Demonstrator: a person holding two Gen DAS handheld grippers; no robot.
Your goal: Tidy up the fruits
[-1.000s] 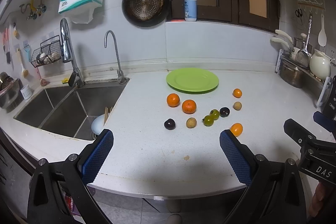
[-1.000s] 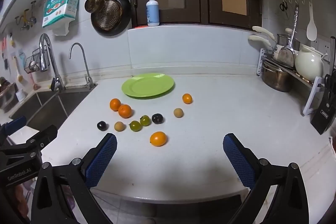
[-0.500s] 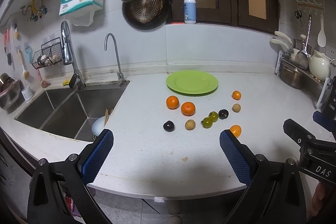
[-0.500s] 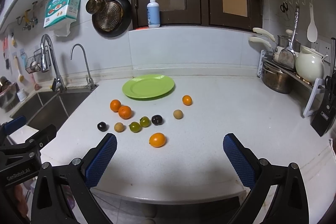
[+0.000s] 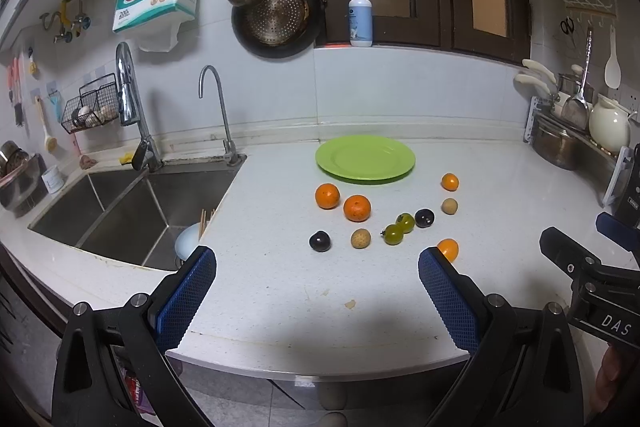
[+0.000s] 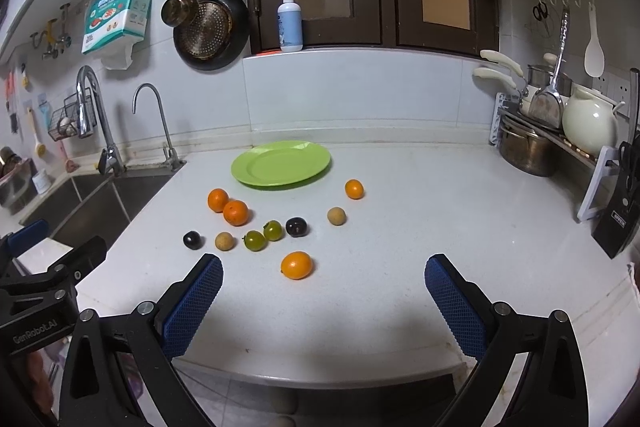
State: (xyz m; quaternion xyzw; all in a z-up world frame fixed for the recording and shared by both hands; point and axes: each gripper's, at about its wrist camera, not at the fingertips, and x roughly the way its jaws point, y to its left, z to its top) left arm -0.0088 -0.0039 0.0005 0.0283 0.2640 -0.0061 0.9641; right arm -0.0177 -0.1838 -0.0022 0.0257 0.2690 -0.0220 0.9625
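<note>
While both tools gape empty, fruits (image 6: pixel 296 265) lie scattered just beyond them.

**Both grippers ease back from the fruit**

The only change over the last second is a small shift in viewpoint. In the left wrist view the green plate (image 5: pixel 365 159) and the cluster of fruit sit slightly higher and nearer the middle than before, and the nearest orange fruit (image 5: pixel 448 249) now lies just beside the tip of the left gripper's (image 5: pixel 316 285) right finger, partly hidden behind it. In the right wrist view the plate (image 6: pixel 281 163) and the nearest orange fruit (image 6: pixel 296 265) have likewise crept up a little relative to the right gripper (image 6: pixel 323 291). This may be a slight tilt or a pull back; the fisheye does not settle which.
</note>
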